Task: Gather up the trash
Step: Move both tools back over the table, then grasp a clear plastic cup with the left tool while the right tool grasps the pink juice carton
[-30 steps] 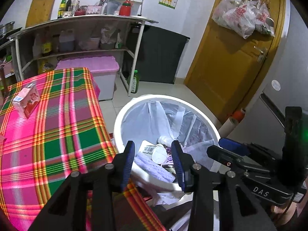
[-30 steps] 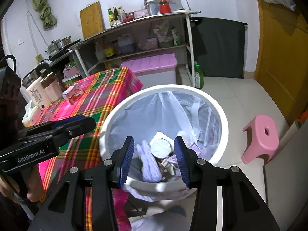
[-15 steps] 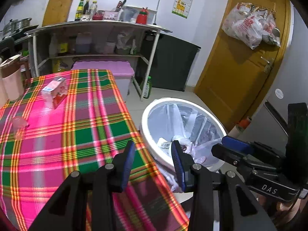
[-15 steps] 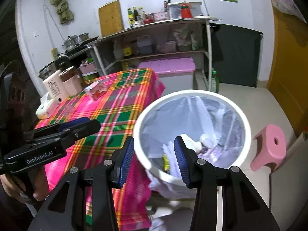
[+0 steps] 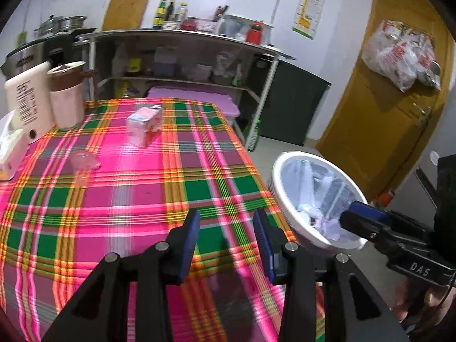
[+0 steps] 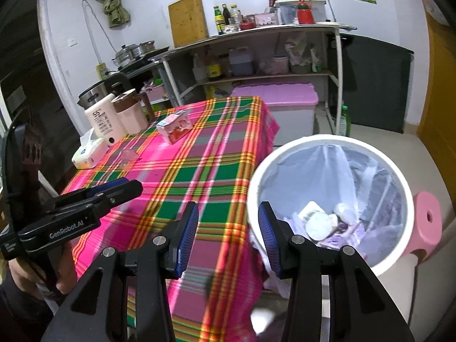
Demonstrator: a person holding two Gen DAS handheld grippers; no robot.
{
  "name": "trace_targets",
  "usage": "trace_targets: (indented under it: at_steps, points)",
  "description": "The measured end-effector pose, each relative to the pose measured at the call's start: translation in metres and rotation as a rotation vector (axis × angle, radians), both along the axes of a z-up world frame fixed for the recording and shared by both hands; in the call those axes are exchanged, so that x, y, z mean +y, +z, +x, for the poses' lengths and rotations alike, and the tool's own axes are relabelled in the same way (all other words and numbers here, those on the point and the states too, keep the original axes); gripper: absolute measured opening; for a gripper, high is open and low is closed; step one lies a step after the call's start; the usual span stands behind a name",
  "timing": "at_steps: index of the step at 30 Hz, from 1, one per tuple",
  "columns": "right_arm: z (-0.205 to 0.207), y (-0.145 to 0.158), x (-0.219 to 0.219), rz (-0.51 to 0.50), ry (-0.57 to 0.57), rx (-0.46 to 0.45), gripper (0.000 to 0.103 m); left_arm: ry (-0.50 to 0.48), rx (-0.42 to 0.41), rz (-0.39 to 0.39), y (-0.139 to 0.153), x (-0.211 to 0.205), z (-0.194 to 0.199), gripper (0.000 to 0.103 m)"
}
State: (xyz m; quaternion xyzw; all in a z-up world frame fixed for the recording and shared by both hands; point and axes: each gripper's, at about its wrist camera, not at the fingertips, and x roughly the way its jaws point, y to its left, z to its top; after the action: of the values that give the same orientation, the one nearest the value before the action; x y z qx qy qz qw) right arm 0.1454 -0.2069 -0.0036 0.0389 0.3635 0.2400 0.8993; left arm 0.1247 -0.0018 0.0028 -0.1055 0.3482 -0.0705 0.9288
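Note:
A pink milk carton (image 5: 144, 126) lies on the plaid tablecloth (image 5: 128, 199), far middle; it also shows in the right wrist view (image 6: 174, 127). A clear plastic cup (image 5: 82, 166) lies on its side left of it (image 6: 127, 158). The white bin (image 6: 330, 202) with a clear liner holds several pieces of trash and stands at the table's right (image 5: 309, 199). My left gripper (image 5: 225, 245) is open and empty over the table's near edge. My right gripper (image 6: 228, 236) is open and empty between table edge and bin.
A cream bottle (image 5: 27, 99), a pink jug (image 5: 67, 94) and a tissue pack (image 5: 8, 148) stand at the table's far left. A pink stool (image 6: 427, 222) is right of the bin. Shelves and a pink-lidded box (image 6: 285, 105) stand behind.
Both grippers have pulled back and swung left from over the bin toward the table. More of the tablecloth, carton and cup have come into view. Both stay open.

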Motion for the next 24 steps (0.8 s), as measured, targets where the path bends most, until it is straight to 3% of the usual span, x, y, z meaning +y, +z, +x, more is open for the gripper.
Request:
trace_targets:
  at_steps: [12,24]
  points:
    - [0.018,0.002,0.042,-0.005,0.074,-0.005,0.047,0.154,0.001,0.009,-0.008,0.068,0.007,0.041]
    - [0.039,-0.004,0.067,-0.015,0.114,0.005,0.047,0.271,0.079,0.039,-0.034,0.118,0.041,0.046]
